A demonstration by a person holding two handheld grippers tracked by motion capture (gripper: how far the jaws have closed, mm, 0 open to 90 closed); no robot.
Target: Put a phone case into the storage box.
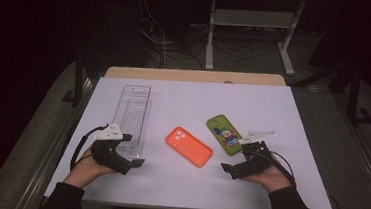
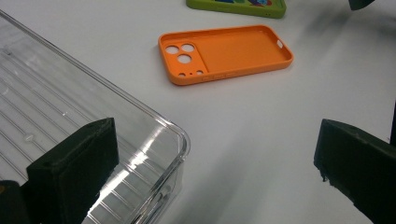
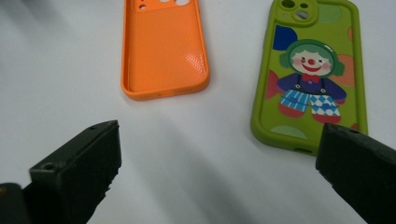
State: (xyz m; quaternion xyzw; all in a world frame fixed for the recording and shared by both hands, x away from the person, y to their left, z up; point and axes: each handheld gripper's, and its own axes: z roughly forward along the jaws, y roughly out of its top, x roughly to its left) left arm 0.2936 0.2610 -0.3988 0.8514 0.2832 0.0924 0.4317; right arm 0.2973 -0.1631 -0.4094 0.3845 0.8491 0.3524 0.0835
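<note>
orange case (image 1: 188, 146) (hollow up), tray (image 1: 133, 115) edge near

We see a table (image 1: 194, 97) with a white top and a strip of wood showing along its far edge. A clear plastic tray (image 1: 132, 118) lies on it toward the left, long side running front to back. An orange phone case (image 1: 188, 146) lies near the middle, hollow side up, apart from the tray. Just beyond it to the right we find a green phone case (image 1: 224, 133) with a cartoon clown on it, lying flat and not touching the orange one.
</note>
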